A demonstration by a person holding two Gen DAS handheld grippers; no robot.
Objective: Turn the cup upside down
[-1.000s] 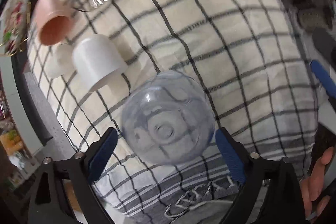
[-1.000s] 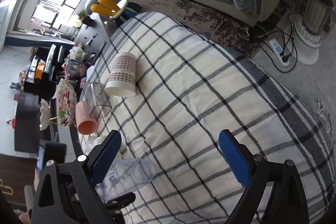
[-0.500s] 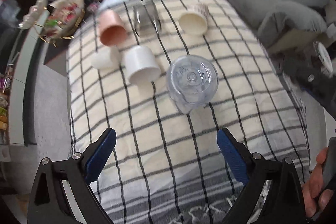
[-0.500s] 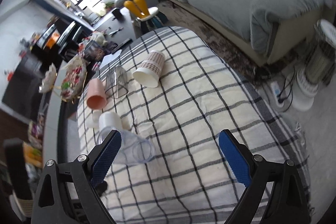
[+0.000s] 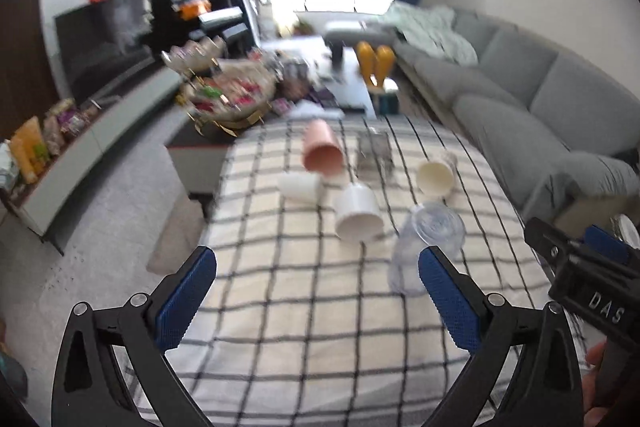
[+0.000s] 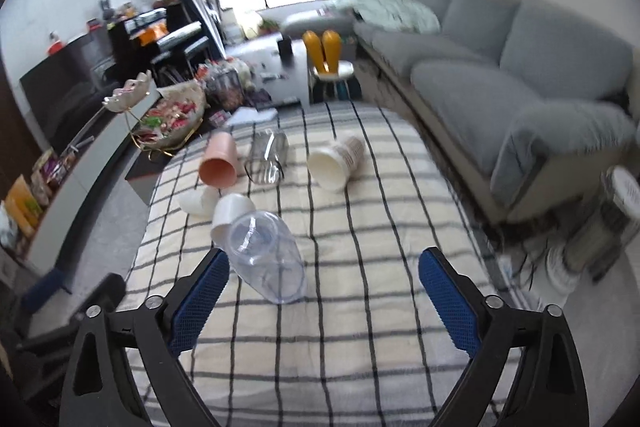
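Observation:
A clear plastic cup (image 5: 426, 245) stands upside down on the checked cloth (image 5: 300, 291), its base on top; it also shows in the right wrist view (image 6: 266, 259). My left gripper (image 5: 316, 299) is open and empty, pulled back above the cloth, with the cup just beyond its right finger. My right gripper (image 6: 324, 301) is open and empty, with the cup near its left finger. The right gripper's body shows at the right edge of the left wrist view (image 5: 588, 283).
Other cups stand or lie on the cloth: a white cup (image 5: 356, 213), a small white cup (image 5: 300, 185), a pink cup (image 5: 322, 153), a clear glass (image 5: 374, 155) and a cream patterned cup (image 5: 436, 173). A grey sofa (image 6: 520, 75) lies right, a snack basket (image 6: 170, 121) left.
My left gripper let go of the clear cup and drew back and up, tilting toward the room. The cup stays upside down on the cloth. My right gripper also rose and pulled back.

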